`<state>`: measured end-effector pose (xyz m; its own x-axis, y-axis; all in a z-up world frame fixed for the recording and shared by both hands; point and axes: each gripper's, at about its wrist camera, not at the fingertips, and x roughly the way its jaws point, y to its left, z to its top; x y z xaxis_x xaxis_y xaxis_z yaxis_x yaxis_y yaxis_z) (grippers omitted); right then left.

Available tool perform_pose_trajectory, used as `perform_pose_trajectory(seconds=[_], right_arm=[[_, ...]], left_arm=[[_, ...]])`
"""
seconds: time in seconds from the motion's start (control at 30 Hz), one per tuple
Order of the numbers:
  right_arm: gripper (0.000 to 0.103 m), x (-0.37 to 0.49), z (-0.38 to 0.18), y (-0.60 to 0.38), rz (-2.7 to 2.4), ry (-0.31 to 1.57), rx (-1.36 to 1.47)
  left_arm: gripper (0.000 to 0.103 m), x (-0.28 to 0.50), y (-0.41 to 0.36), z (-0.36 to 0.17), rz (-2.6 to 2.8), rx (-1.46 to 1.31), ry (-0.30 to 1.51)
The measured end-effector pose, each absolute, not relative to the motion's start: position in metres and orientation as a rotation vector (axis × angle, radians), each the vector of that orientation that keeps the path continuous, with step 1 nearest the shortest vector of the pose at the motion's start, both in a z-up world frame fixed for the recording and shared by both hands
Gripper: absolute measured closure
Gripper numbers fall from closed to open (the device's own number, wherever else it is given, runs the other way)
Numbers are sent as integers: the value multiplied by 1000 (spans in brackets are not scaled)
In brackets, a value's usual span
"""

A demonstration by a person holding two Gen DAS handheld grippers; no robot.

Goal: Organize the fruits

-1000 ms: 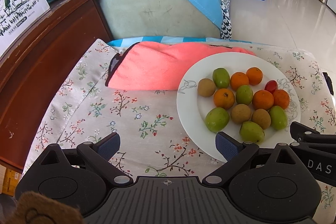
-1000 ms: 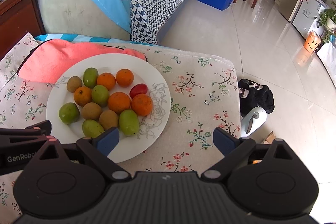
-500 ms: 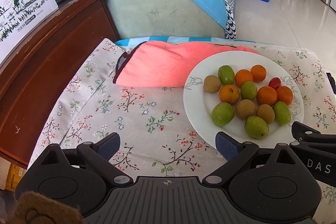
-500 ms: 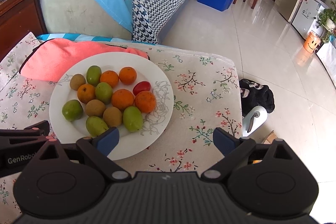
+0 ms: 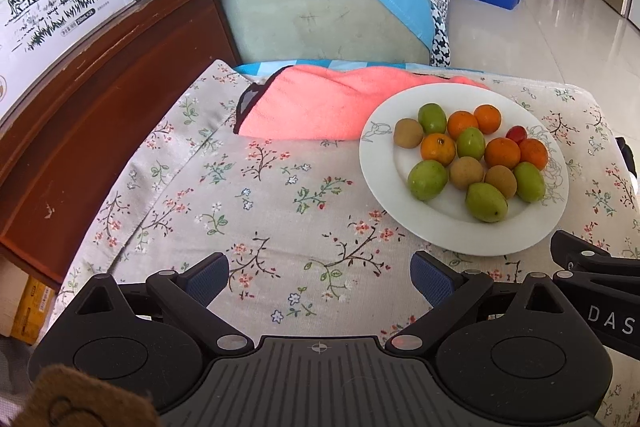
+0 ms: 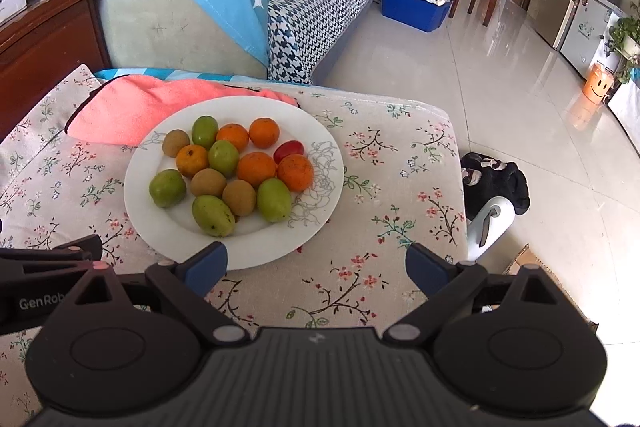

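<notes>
A white plate (image 5: 400, 195) (image 6: 320, 211) rests on a floral-covered table and carries several oranges (image 5: 501, 152) (image 6: 256, 169), green fruits (image 5: 427, 179) (image 6: 167, 187), brown kiwis (image 5: 408, 133) (image 6: 208, 183) and one small red fruit (image 5: 516, 133) (image 6: 289, 149). My left gripper (image 5: 320, 273) is open over bare cloth, to the left of the plate and nearer than it. My right gripper (image 6: 316, 267) is open too, its left fingertip (image 6: 208, 261) just at the plate's near rim. Neither holds anything.
A folded pink towel (image 5: 312, 103) (image 6: 132, 107) lies behind the plate. A dark wooden cabinet (image 5: 100, 75) borders the table on the left, with a sofa (image 6: 168, 23) behind. The table's right edge (image 6: 456, 163) drops to tiled floor.
Both grippers have pulled back and risen, so the plate looks smaller and farther off. More of the tablecloth shows in front. Both stayed open.
</notes>
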<state>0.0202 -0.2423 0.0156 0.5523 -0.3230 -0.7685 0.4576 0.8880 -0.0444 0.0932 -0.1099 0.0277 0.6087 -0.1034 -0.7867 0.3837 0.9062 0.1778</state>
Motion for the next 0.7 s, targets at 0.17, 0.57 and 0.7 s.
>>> perform_pose_trajectory(seconds=[0.17,0.57,0.7], right_arm=[[7,6,11,-236,-411,851,209],[7,-19,-18,-212,-265,837,297],[7,-22,-30,-191,-178,839,221]], left_arm=[[5,82,-99,27,-283,343,875],[5,71,-52,29,-243,249,905],[4,69,-39,33,-234,217,902]])
